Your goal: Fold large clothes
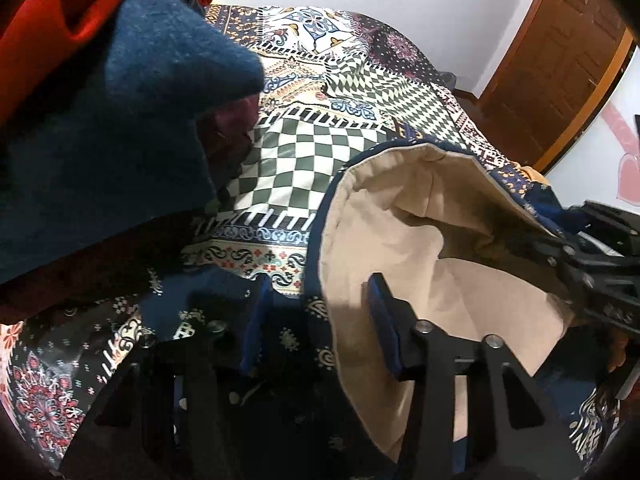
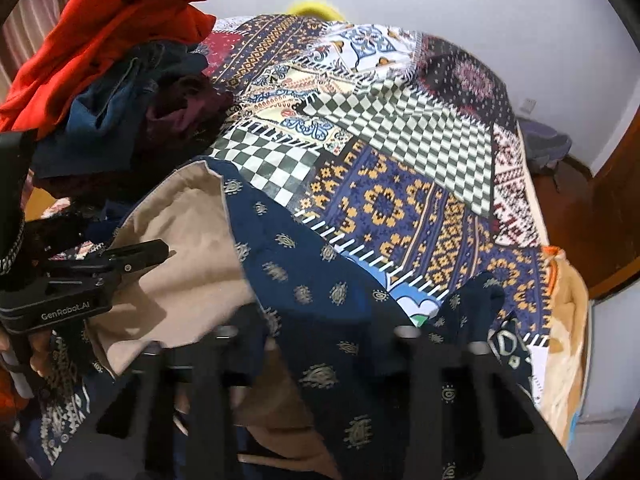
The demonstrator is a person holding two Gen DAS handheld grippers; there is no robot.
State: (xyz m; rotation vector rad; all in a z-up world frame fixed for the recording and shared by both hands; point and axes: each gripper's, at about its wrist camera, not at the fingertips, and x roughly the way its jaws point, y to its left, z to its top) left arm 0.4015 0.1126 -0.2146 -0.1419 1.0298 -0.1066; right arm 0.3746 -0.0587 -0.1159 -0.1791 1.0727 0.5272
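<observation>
A large navy garment with small pale motifs [image 2: 320,280] and a beige lining [image 1: 460,292] lies bunched on the patterned bedspread [image 1: 320,152]. In the left wrist view my left gripper [image 1: 316,320] stands open, its blue-padded fingers [image 1: 382,320] astride the garment's navy edge; the lining lies past the right finger. The right gripper [image 1: 592,264] enters from the right, closed on the garment's edge. In the right wrist view my right gripper [image 2: 328,344] has navy cloth draped over its fingers, hiding the tips. The left gripper [image 2: 120,260] shows at left over the beige lining.
A pile of clothes sits at the bed's left: a red garment [image 2: 100,28], a blue one [image 2: 108,112] and a maroon one [image 2: 184,108]. A wooden door [image 1: 560,72] stands at right. The bed's right edge [image 2: 560,280] drops to the floor.
</observation>
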